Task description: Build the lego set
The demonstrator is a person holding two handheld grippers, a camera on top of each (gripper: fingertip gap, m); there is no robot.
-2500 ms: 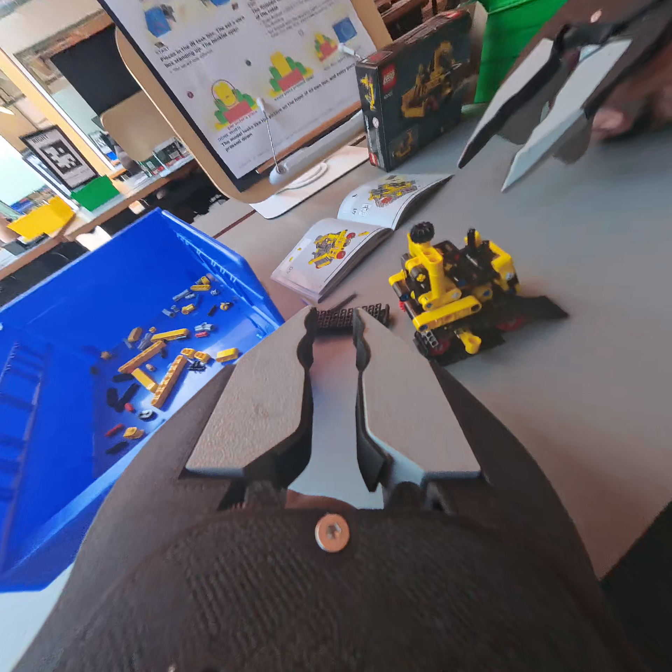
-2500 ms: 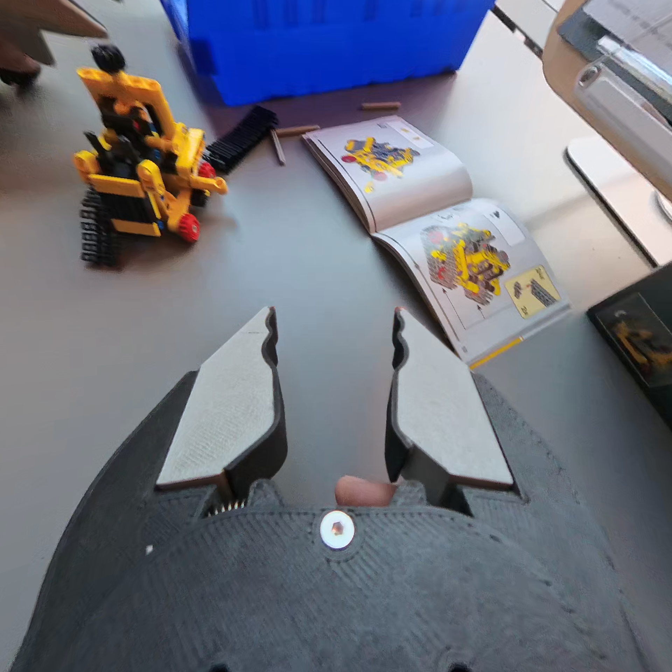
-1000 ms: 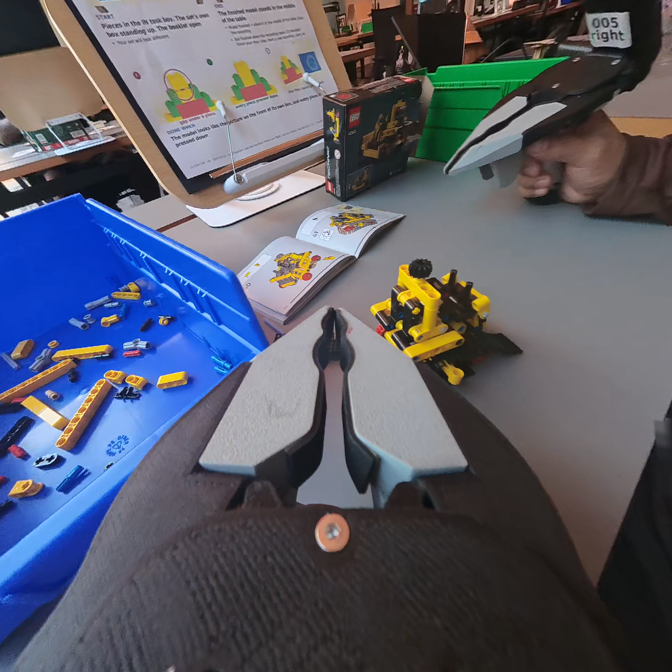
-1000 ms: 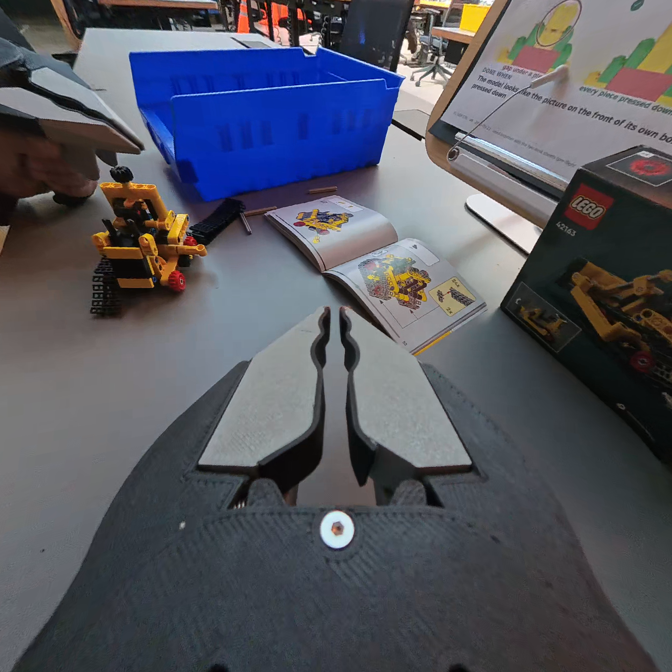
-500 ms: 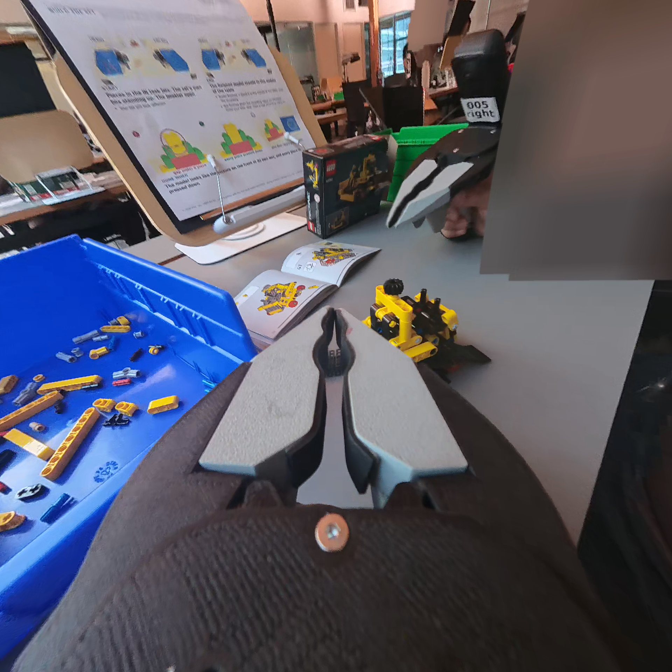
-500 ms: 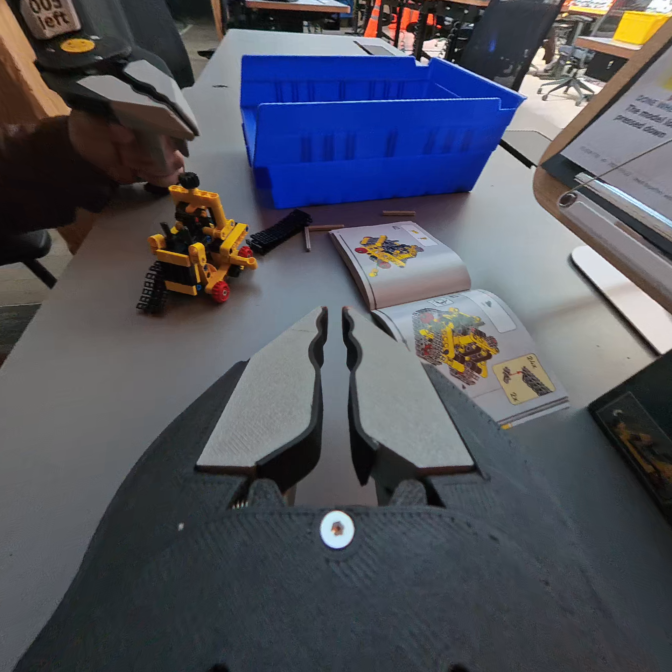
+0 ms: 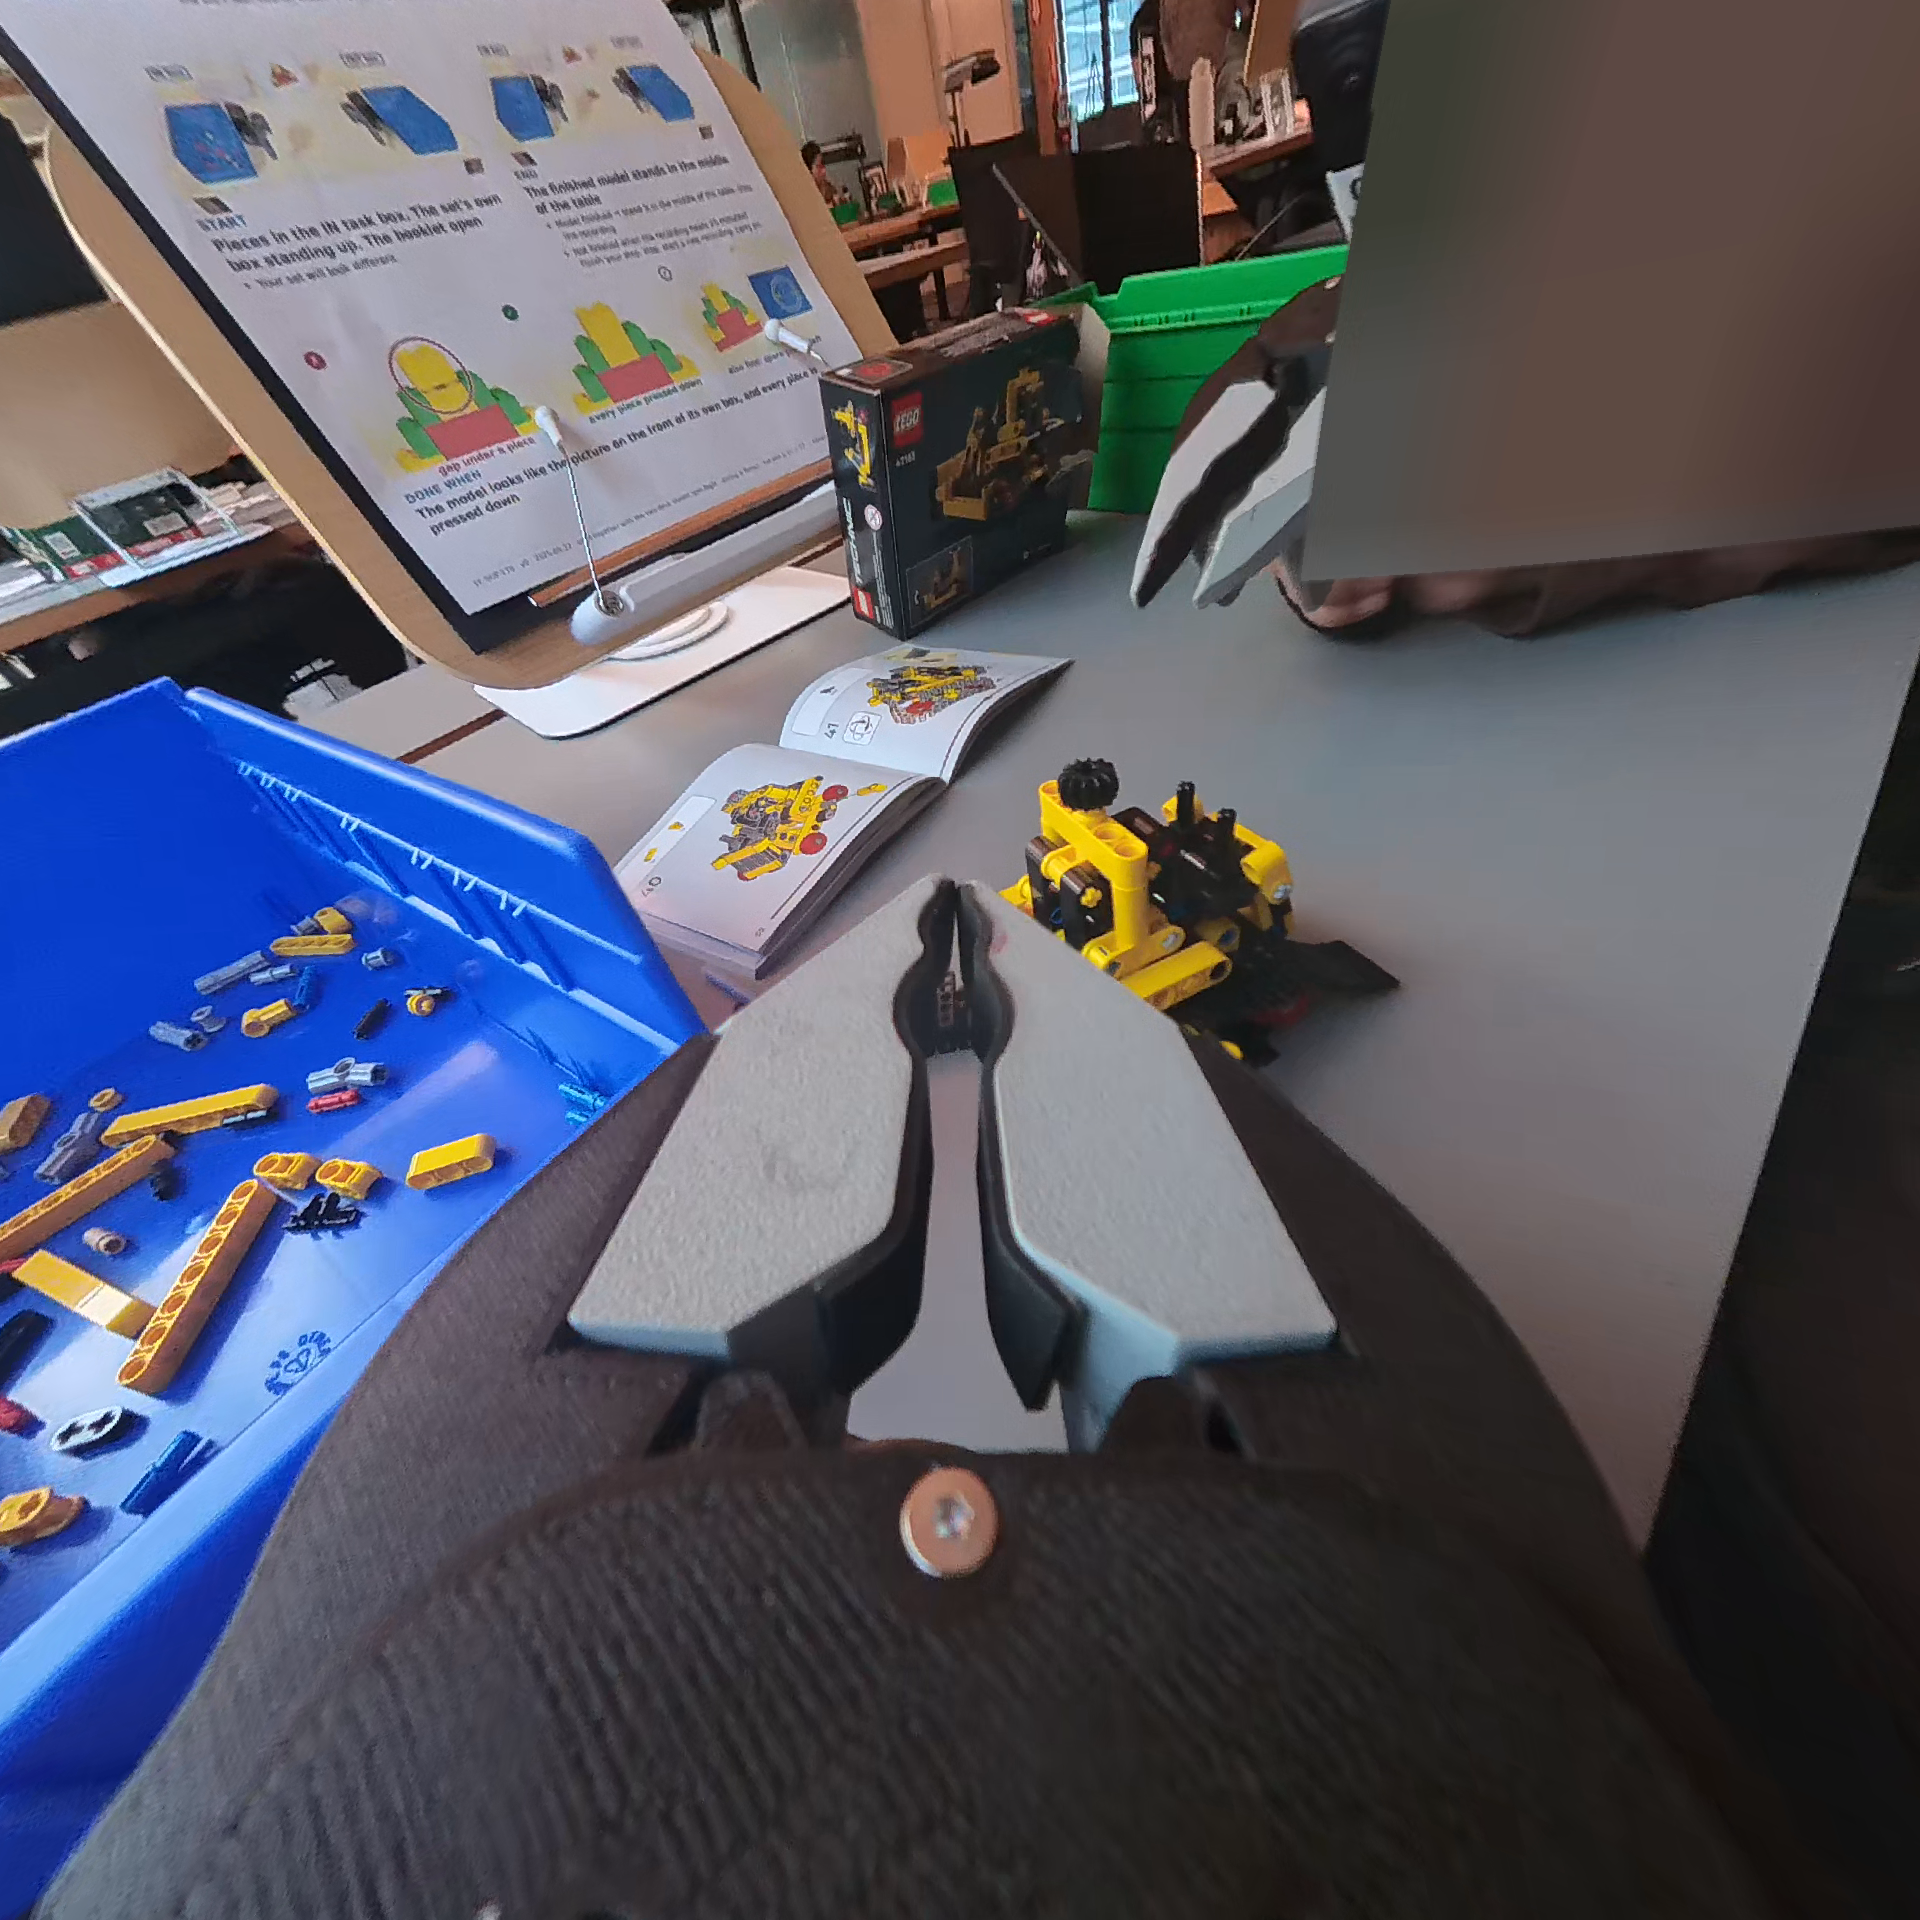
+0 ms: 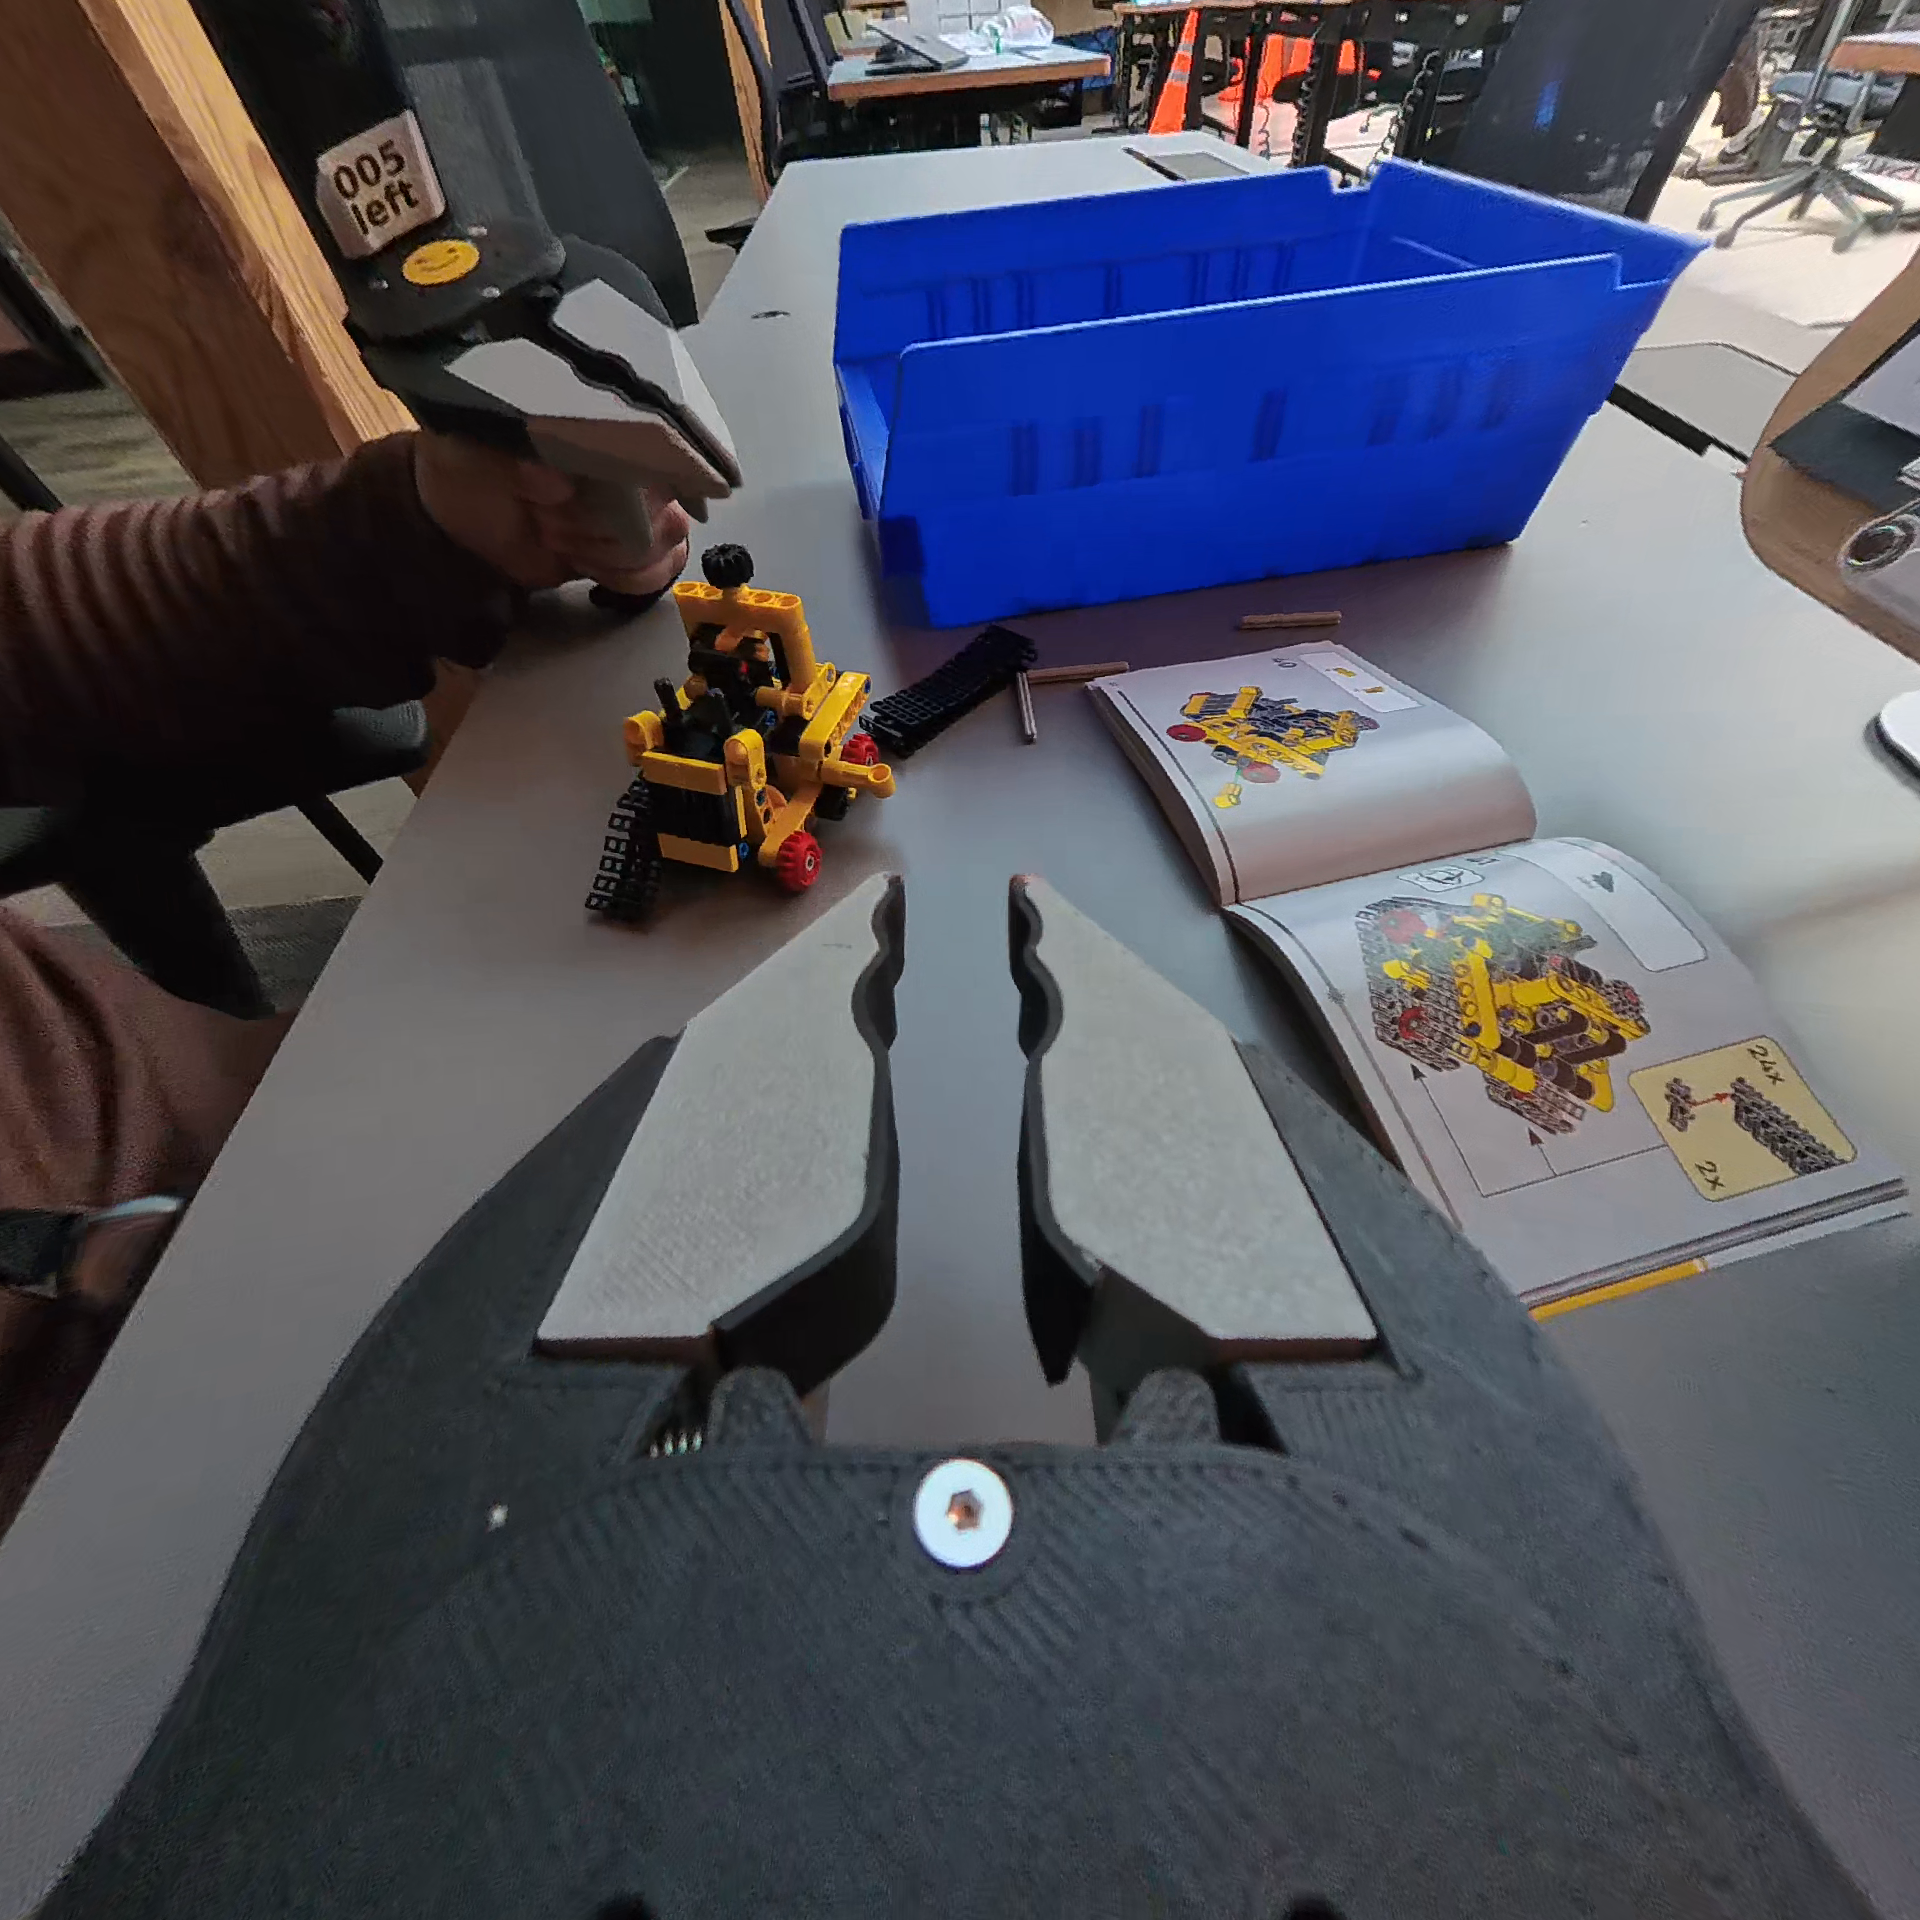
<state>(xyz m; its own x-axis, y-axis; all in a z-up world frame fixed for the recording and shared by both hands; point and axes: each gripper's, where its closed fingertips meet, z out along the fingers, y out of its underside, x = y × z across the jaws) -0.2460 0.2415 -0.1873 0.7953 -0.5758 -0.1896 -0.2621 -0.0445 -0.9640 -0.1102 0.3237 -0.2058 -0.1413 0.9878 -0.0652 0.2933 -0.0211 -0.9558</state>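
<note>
The yellow-and-black lego model [image 8: 743,758] stands upright on the grey tabletop [image 8: 436,1039], between the blue bin [image 8: 1195,416] and the tabletop's near edge. In the right wrist view its long axis runs diagonally, one end toward the lower left with a black track [image 8: 623,857] under it, the other toward the bin; a black gear [image 8: 727,566] tops its yellow frame. A loose black track strip [image 8: 951,691] lies just beside it, pointing toward the bin. The open instruction booklet [image 8: 1455,935] lies to the right.

The left hand-held gripper [image 7: 954,896] hangs above the tabletop, its tips clenched together; nothing can be made out between them. The right hand-held gripper [image 8: 956,894] is released, a narrow gap between its fingers, empty. Loose pieces [image 7: 208,1164] lie in the bin.
</note>
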